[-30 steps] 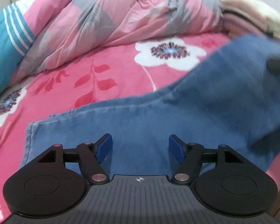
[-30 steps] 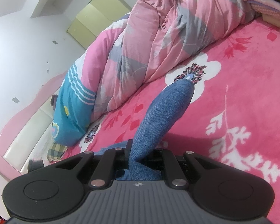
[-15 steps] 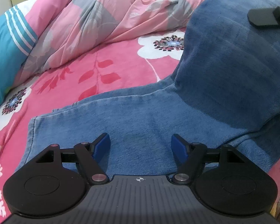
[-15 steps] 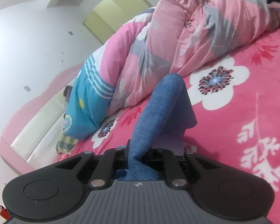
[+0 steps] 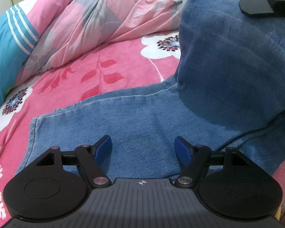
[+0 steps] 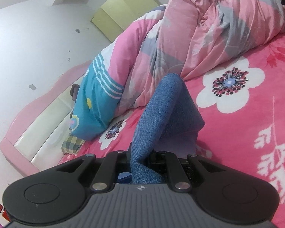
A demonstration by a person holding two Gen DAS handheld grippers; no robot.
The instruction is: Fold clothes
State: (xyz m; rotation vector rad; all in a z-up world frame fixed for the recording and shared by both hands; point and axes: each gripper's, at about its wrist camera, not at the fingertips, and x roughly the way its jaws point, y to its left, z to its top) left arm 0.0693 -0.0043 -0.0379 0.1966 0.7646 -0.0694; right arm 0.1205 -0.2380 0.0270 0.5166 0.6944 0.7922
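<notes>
Pink floral bedsheet (image 5: 112,60) fills both views, with a bunched pink-and-grey quilt (image 5: 96,19) at 11 o'clock in the left wrist view and a pale wall with a yellow-green cabinet (image 6: 121,13) at 12 o'clock in the right. Blue jeans (image 5: 138,117) lie across the sheet; one end rests flat, just ahead of the left gripper (image 5: 143,148), and the other end rises in a tall fold at 2 o'clock. The left gripper's blue pads stand well apart, over the flat denim, gripping nothing. The right gripper (image 6: 142,163) is clamped almost shut on a bunched strip of the jeans (image 6: 157,114), which climbs from between its jaws toward 12 o'clock and drapes back down; its black body shows at 1 o'clock in the left view, on top of the lifted cloth. Judged progress: the first fold is under way, one end raised and carried over, not yet laid down; flattening and any further folds remain. Against the frame one second earlier, the lifted denim has gone from a low, blurred sweep at 3 o'clock to a high hump, the left pads have spread a little wider, and the right camera's view has tilted so the wall takes more of the frame.
</notes>
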